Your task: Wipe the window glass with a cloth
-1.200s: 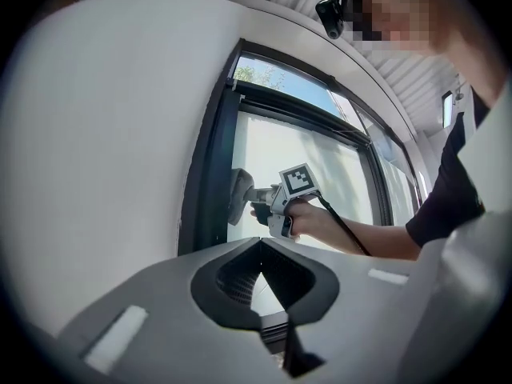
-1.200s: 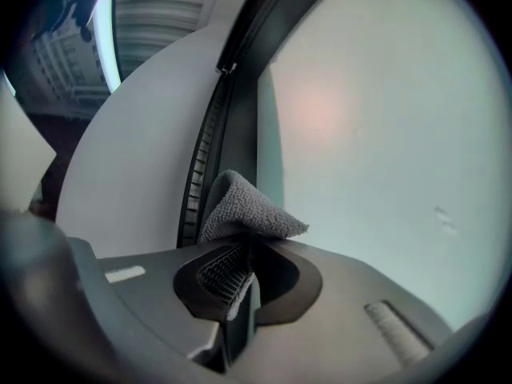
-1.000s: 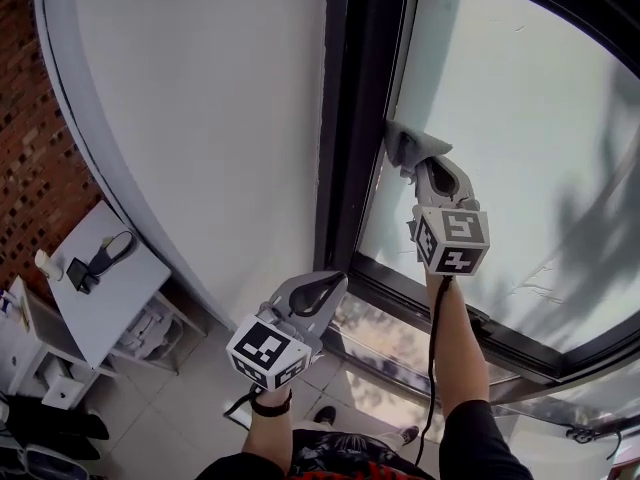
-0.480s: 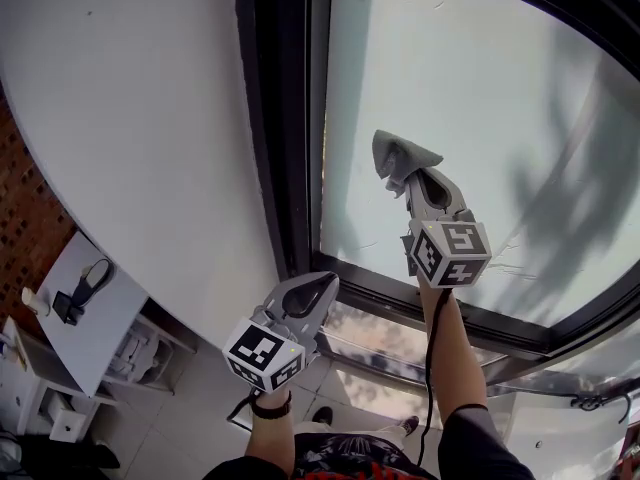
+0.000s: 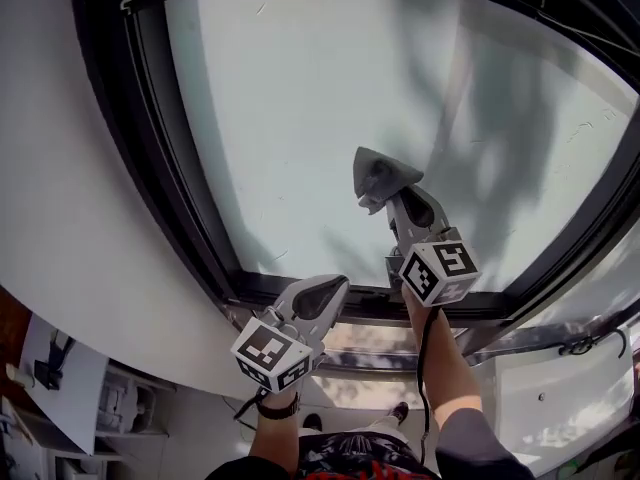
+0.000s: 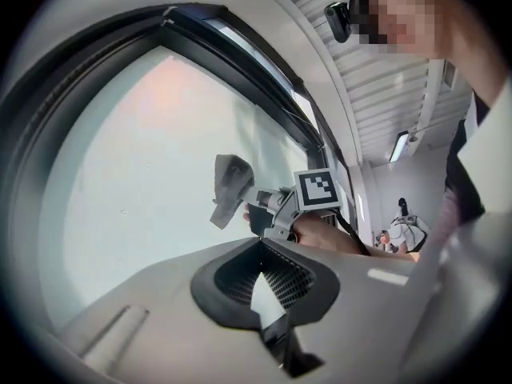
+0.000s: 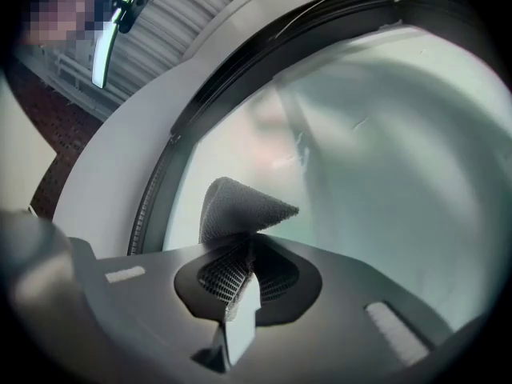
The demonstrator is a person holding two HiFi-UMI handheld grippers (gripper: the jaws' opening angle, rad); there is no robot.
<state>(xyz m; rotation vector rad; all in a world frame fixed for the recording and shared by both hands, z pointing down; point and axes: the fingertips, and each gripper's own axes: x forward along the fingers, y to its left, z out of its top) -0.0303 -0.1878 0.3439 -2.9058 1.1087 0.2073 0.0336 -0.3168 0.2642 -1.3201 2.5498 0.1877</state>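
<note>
The right gripper [image 5: 388, 200] is clamped on a grey cloth [image 5: 378, 174]. The cloth is held up to the window glass [image 5: 320, 98] at the lower middle of the pane, above the bottom edge of the black window frame [image 5: 170, 198]. The left gripper [image 5: 322, 294] is held lower, at that bottom edge, with its jaws together and nothing between them.

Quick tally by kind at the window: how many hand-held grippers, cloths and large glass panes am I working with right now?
Hand-held grippers: 2 (left hand-held gripper shut, empty; right hand-held gripper shut on the cloth)
Cloths: 1 (grey cloth)
Large panes: 1 (window glass)
Total: 4
</note>
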